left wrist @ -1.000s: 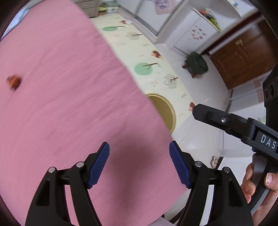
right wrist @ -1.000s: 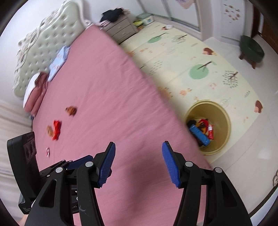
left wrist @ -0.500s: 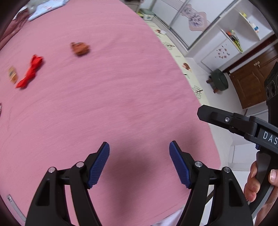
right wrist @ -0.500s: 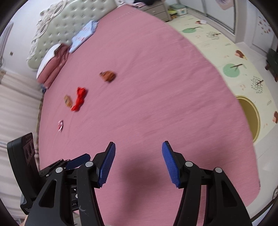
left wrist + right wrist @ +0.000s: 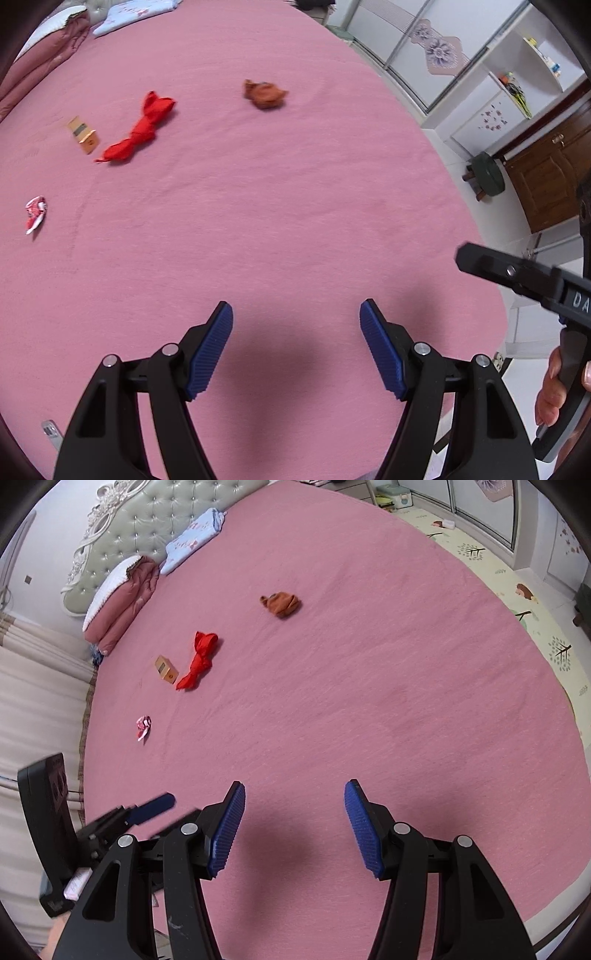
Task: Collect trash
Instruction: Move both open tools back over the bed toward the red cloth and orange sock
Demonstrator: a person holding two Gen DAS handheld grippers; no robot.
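Observation:
Several pieces of trash lie on the pink bed (image 5: 295,206): a brown crumpled wad (image 5: 265,95) (image 5: 281,603), a red twisted wrapper (image 5: 140,128) (image 5: 199,659), a small tan box (image 5: 83,134) (image 5: 166,668) and a red-white wrapper (image 5: 35,214) (image 5: 143,726). My left gripper (image 5: 295,350) is open and empty over the near part of the bed. My right gripper (image 5: 294,827) is open and empty too, to the right of the left one. All the trash lies well beyond both.
A folded pink quilt (image 5: 122,598) and a blue pillow (image 5: 192,539) lie by the padded headboard (image 5: 147,520). A play mat (image 5: 535,602) covers the floor right of the bed. A green stool (image 5: 487,175) stands by a wooden door.
Both grippers have swung left from the bed's edge and the yellow bin on the floor toward the trash on the bed. The bin has left both views. Both stay open.

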